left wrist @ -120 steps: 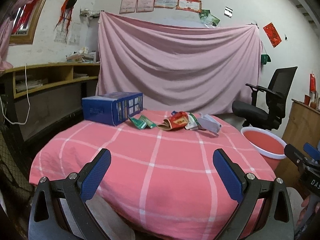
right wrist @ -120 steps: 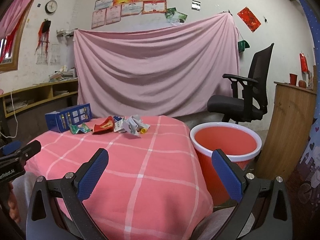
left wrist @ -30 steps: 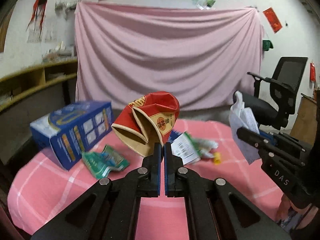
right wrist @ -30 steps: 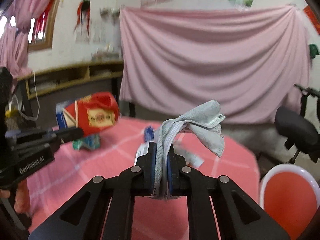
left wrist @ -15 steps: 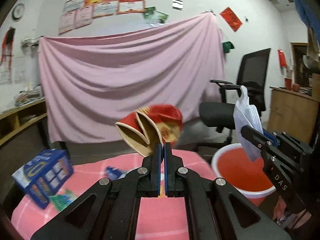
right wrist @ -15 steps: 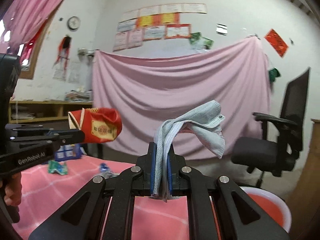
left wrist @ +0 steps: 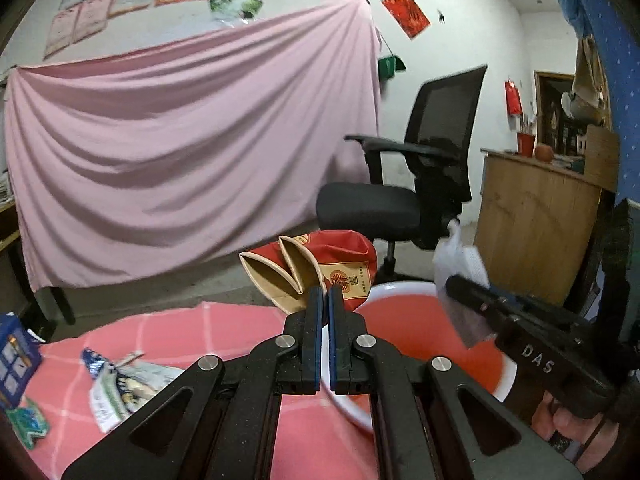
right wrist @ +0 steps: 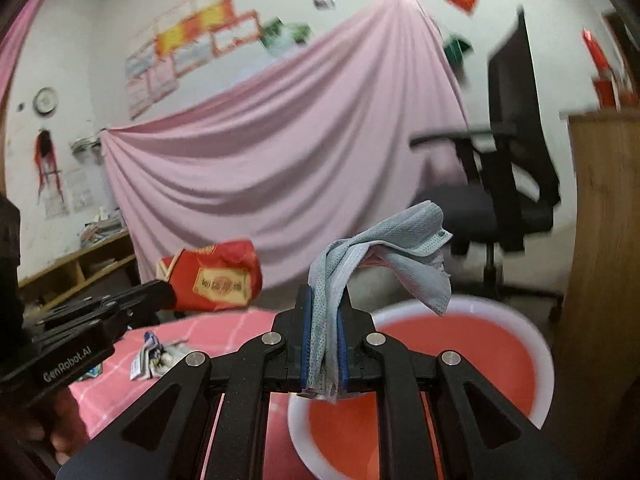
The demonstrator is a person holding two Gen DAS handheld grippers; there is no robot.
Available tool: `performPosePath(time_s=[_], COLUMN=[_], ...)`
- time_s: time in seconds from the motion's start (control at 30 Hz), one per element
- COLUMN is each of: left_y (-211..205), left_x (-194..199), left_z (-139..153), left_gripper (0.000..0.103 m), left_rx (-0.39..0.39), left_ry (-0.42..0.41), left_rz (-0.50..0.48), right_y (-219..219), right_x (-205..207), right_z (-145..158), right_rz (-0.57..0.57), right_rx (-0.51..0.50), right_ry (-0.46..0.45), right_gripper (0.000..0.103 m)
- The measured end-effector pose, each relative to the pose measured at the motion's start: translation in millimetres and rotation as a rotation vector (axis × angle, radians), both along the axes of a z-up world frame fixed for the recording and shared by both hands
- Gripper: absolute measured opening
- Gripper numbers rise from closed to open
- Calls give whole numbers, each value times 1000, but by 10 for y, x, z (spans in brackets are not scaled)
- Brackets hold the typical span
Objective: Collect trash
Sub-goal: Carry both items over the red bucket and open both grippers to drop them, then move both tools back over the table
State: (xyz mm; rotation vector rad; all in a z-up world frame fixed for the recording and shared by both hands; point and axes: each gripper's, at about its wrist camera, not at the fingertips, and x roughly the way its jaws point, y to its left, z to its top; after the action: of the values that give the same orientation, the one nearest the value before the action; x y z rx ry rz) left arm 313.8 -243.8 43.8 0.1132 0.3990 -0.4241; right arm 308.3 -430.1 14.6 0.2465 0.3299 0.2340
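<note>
**Q:** Trash items held by the 2 grippers: which, and where?

**A:** Left gripper (left wrist: 325,300): jaws closed on a crushed red paper carton (left wrist: 320,266), its 2 tan flaps splayed to the left. The carton hangs in the air over the seam between the pink checked tablecloth (left wrist: 224,332) and the red basin (left wrist: 420,320). Right gripper (right wrist: 324,312): jaws clamped on a grey-blue face mask (right wrist: 384,248), which drapes up and over to the right, above the basin.

**Q:** How does the basin appear in each view?

**A:** A round red tub with a white rim. In the left wrist view it sits just past the table edge, partly behind the gripper. In the right wrist view it fills the lower right, directly below the mask.

**Q:** What remains on the table?

**A:** Loose wrappers (left wrist: 120,380) in 1 small heap at the left, a green packet (left wrist: 30,426) near the edge, and a blue box (left wrist: 14,360) at the far left.

**Q:** Background?

**A:** A pink sheet (left wrist: 180,140) hung on the wall, a black office chair (left wrist: 420,184) and a wooden cabinet (left wrist: 532,232).
</note>
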Motion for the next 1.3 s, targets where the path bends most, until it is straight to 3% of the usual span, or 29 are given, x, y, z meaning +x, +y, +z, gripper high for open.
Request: performPosePath(time_s=[0.17, 0.33, 0.43, 0.53, 0.6, 0.67, 0.77, 0.9, 0.97, 1.1, 1.17, 1.2, 1.27, 1.3], left_y=[-230, -337, -340, -310, -285, -231, -118, 107, 267, 582, 761, 844, 1039, 1118], left_x=[261, 385, 411, 414, 428, 400, 334, 217, 162, 37, -46, -78, -149, -178], left_z=[-195, -294, -332, -366, -376, -374, -331, -211, -130, 30, 100, 125, 161, 170], left_gripper=[1, 1, 1, 2, 5, 13, 27, 32, 39, 51, 61, 63, 83, 87], left_rx=[0, -20, -16, 2, 6, 27, 6, -43, -74, -123, -140, -148, -169, -178], left_ry=[102, 187, 223, 250, 267, 285, 266, 223, 199, 129, 89, 75, 51, 40], left_rz=[-20, -30, -36, -32, -29, 0, 20, 60, 90, 161, 203, 220, 251, 266], right_y=[-104, -156, -219, -270, -301, -311, -304, -237, -161, 5, 98, 149, 254, 318], right_x=[147, 148, 183, 210, 212, 207, 179, 133, 85, -25, -47, -65, -90, -99], right_z=[-205, -303, -343, -362, -365, -358, -314, -188, -104, 56, 114, 144, 187, 206], right_rz=[-10, -16, -42, -58, -71, -79, -91, -102, -101, -104, -100, -92, -70, -59], right_rx=[-1, -20, -15, 3, 7, 9, 3, -4, -9, -14, -26, -28, -36, -45], right_ry=[149, 226, 266, 289, 296, 295, 271, 199, 145, 32, -11, -40, -84, -107], right_gripper=[11, 13, 25, 26, 29, 42, 48, 55, 76, 90, 103, 103, 103, 103])
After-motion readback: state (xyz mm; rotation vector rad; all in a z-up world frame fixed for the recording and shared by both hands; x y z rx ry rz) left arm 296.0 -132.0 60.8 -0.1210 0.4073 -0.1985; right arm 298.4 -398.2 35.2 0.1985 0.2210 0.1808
